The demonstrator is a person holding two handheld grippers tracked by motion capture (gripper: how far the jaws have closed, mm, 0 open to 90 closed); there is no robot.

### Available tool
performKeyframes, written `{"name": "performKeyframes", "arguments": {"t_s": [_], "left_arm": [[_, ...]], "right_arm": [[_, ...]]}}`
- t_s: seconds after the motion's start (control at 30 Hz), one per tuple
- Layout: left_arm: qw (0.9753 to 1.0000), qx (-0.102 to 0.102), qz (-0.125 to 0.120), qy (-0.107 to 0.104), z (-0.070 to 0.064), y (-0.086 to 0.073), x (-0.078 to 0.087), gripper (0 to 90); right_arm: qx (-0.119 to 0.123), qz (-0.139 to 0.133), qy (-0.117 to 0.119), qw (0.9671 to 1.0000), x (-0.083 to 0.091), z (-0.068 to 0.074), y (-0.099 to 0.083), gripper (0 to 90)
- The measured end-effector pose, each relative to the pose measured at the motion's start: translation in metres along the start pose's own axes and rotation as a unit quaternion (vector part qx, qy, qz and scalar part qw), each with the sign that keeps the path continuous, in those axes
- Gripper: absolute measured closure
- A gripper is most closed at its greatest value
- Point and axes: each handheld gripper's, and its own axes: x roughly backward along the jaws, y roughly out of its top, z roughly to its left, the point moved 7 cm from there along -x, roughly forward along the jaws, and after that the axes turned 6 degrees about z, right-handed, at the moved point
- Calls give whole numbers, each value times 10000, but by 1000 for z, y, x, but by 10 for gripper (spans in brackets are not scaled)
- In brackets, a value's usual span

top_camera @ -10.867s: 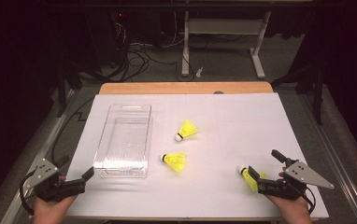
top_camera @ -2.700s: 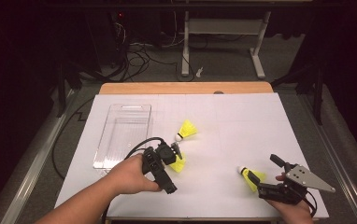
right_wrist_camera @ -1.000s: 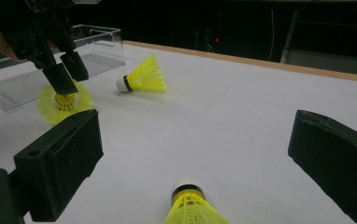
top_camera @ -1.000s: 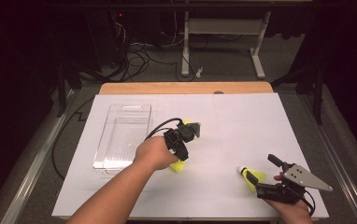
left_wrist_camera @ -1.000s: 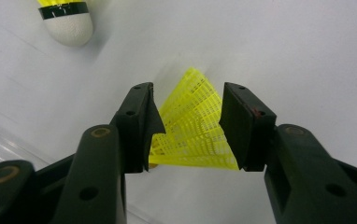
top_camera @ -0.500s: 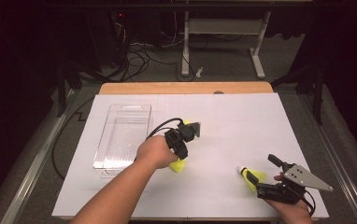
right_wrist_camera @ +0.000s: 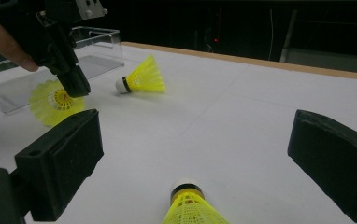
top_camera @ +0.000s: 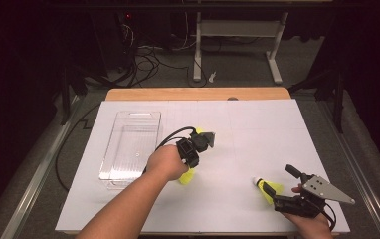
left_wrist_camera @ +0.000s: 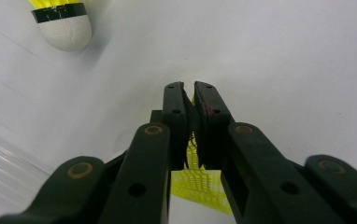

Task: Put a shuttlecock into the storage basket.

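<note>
Pinching the yellow mesh skirt of a shuttlecock (left_wrist_camera: 200, 184), the left gripper (left_wrist_camera: 189, 91) sits just left of centre in the high view, its jaws drawn together on the skirt's rim. In the right gripper view this held shuttlecock (right_wrist_camera: 55, 103) shows at the left of the frame with its open skirt facing the camera, so its long axis runs roughly toward the lower right of the table, cork end hidden behind the skirt. The clear plastic bin (top_camera: 131, 149) lies just to the left of that hand in the high view, touching nothing, its long side running up and down the frame; the carry would seemingly go leftward over its near wall. A second shuttlecock (top_camera: 205, 137) lies on the white table (top_camera: 257, 129) just above the left gripper, cork pointing left in the right gripper view. The right gripper (top_camera: 290, 186), in the lower right of the high view, has its jaws wide apart around a third shuttlecock (right_wrist_camera: 193, 207), whose cork points away from the hand, up the frame.
</note>
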Motion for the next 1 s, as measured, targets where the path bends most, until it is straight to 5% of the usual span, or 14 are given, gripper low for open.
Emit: {"name": "performKeyframes", "arguments": {"t_s": [0.37, 1.0], "left_arm": [[9999, -27, 3, 105, 3, -3, 1, 898], [9992, 128, 9, -382, 0, -14, 23, 899]], "right_arm": [[3, -10, -13, 10000, 0, -1, 0, 41], [11, 12, -3, 10000, -1, 0, 0, 42]]}}
